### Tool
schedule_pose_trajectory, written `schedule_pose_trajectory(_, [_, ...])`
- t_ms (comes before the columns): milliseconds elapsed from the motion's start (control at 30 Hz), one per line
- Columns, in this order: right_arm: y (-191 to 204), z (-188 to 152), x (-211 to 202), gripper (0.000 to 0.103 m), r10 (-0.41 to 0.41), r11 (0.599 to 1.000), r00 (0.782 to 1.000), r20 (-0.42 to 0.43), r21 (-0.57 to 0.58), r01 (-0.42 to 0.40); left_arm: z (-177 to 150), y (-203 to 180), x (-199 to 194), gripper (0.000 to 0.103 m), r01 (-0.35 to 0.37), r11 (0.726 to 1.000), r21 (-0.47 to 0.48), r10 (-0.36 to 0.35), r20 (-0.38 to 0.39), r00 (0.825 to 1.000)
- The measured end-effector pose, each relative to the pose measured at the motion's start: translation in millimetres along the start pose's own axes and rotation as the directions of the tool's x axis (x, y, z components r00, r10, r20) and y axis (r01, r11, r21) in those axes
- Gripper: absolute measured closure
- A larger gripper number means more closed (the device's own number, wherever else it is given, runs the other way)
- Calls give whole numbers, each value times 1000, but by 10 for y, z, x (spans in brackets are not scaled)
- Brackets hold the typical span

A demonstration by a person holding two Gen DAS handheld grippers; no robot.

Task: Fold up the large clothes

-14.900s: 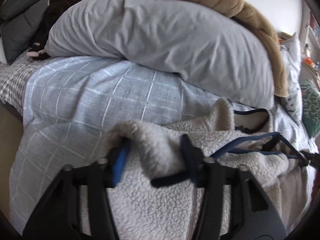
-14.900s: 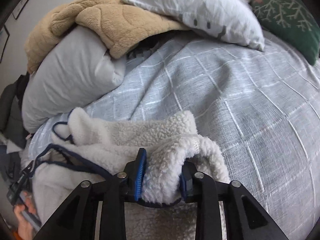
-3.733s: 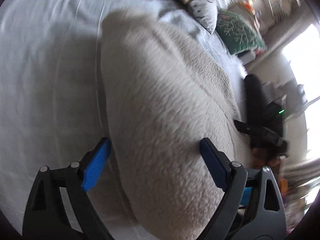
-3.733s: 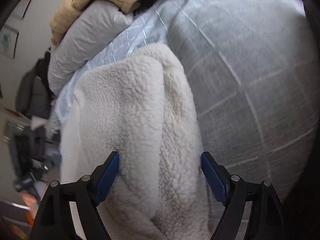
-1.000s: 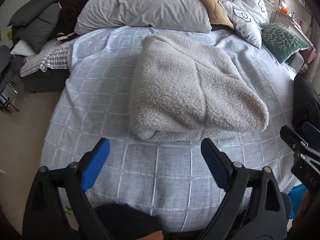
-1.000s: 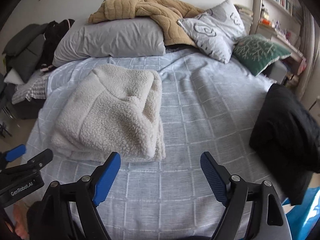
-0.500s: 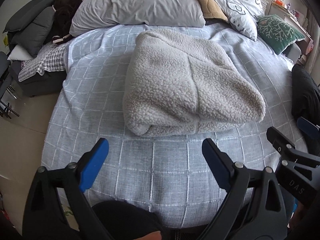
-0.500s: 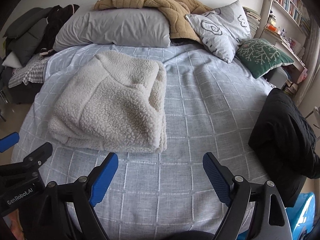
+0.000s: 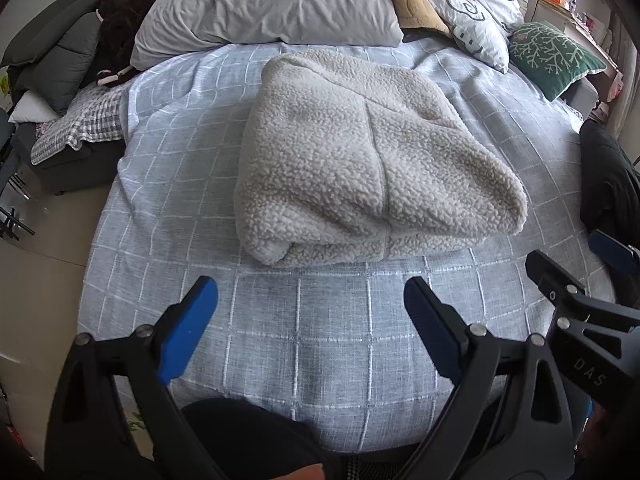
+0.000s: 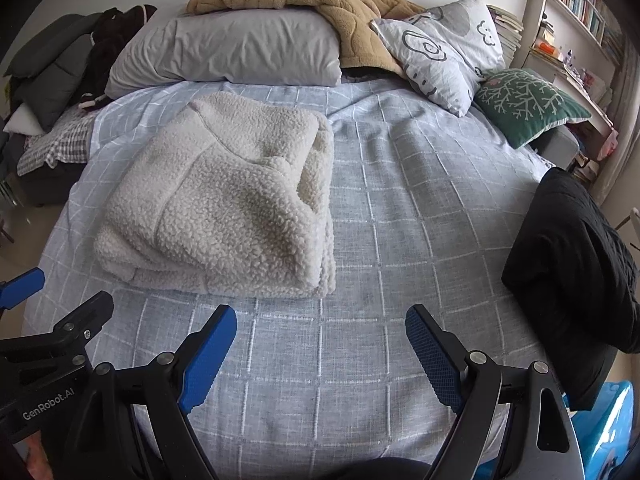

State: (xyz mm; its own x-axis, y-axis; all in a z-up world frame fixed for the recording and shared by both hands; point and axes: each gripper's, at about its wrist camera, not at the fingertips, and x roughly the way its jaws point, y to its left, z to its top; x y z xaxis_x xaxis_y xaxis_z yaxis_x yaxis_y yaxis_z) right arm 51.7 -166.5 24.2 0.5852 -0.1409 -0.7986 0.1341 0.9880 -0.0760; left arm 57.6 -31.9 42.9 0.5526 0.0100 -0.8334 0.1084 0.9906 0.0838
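Bedspread [image 10: 400, 220] clear btwn folded fleece [image 10: 224, 200] & black garment [image 10: 576, 248]; pillows behind.

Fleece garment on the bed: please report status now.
Left tool open, empty. Right tool open, empty. Fleece garment folded, lying on bedspread, untouched. Nothing in the way.

Two markings can be read. In the right wrist view, the left gripper [image 10: 24, 300], at the lower left edge, bears "GenRobot.AI" in pale letters on its black body. In the left wrist view, the right gripper [image 9: 576, 264], at the lower right edge, shows the letters "DAS" on its black frame.
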Motion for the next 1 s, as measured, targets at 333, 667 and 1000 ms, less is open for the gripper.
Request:
schedule_pose_trajectory(333, [8,0,-3,15,6,1000,1000,0,-10,-6,-9,-28,-21,9,9,1000,2,-9,1,1000])
schedule_pose_trajectory(667, [-1,-2,1,15,6,1000,1000,1,-8,-6,-5,-18,-31,9,18,1000,2,-18,2,1000])
schedule_pose_trajectory(1000, [4,-32,-11,15,-4,1000,1000,-1,-1,4,-23,-37,-39,9,22,1000,4,-22,-2,1000])
